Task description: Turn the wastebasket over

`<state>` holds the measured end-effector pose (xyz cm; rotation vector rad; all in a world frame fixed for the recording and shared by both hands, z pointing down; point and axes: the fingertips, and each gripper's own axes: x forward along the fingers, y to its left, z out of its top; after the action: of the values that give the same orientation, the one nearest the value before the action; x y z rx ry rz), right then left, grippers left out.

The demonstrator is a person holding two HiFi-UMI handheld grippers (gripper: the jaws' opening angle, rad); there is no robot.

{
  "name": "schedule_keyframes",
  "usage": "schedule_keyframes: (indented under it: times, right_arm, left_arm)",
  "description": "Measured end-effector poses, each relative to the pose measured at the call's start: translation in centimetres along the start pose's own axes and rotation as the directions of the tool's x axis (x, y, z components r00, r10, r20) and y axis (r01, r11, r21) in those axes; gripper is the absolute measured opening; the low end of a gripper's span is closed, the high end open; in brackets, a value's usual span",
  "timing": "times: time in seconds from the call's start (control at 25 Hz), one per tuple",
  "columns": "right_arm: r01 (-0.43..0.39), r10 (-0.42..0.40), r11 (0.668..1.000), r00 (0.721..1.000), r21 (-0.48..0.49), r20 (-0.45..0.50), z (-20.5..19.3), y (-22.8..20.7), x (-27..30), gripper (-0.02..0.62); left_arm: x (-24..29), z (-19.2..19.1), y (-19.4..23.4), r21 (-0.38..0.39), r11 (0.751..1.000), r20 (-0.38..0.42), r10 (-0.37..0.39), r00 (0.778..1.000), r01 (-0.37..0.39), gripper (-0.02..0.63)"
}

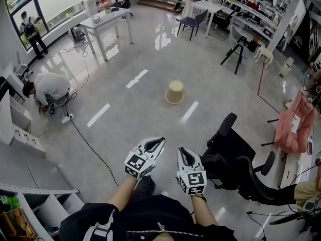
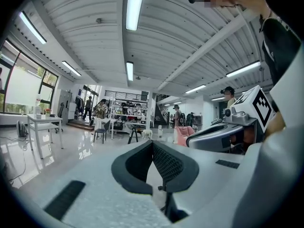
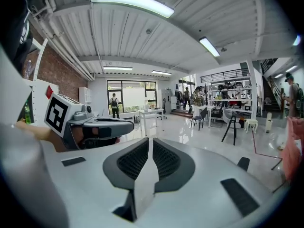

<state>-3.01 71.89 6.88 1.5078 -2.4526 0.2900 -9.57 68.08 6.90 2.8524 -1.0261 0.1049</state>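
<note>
Beige wastebasket (image 1: pixel 174 92) upside-down on floor — untouched.

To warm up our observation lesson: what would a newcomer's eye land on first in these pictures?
The beige wastebasket stands alone mid-floor, wide end down. Nearer, the left gripper and right gripper, both shut, sit side by side low in the head view, a black chair just right of them.

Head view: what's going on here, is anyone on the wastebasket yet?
A person holds the left gripper and the right gripper side by side low in front of them, each with its fingers closed on nothing. The beige wastebasket stands alone on the glossy floor ahead, narrower end up. Neither gripper touches it; both are well short of it.
</note>
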Motion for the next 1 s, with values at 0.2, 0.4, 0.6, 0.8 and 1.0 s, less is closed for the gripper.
schedule_keyframes:
  times: [0.2,0.4,0.6,0.8,1.0]
  right_arm:
    - [0.026,-0.026,1.000,0.999,-0.003,0.022,1.9,-0.2,4.1,0.015]
    - [0.064,-0.064,0.998,0.998,0.011,0.011,3.0,-1.4,7.2,0.015]
    - [0.107,-0.108,0.994,0.994,0.014,0.016,4.2,-2.5,10.5,0.015]
    - [0.137,-0.137,0.990,0.990,0.023,0.027,5.6,-2.8,14.3,0.015]
    - [0.158,-0.158,0.987,0.987,0.022,0.035,6.4,-3.5,16.8,0.015]
  left_arm:
    - [1.6,0.7,4.4,0.010,1.000,0.009,-0.024,1.000,0.024,0.005]
    - [3.5,0.8,7.7,-0.001,0.998,0.000,-0.057,0.998,0.057,0.005]
    - [5.6,1.6,11.0,0.018,0.995,0.009,-0.094,0.996,0.094,0.005]
    - [6.1,2.3,14.9,0.027,0.993,0.009,-0.114,0.993,0.114,0.005]
    - [6.9,2.0,17.8,0.025,0.993,0.002,-0.112,0.994,0.112,0.005]
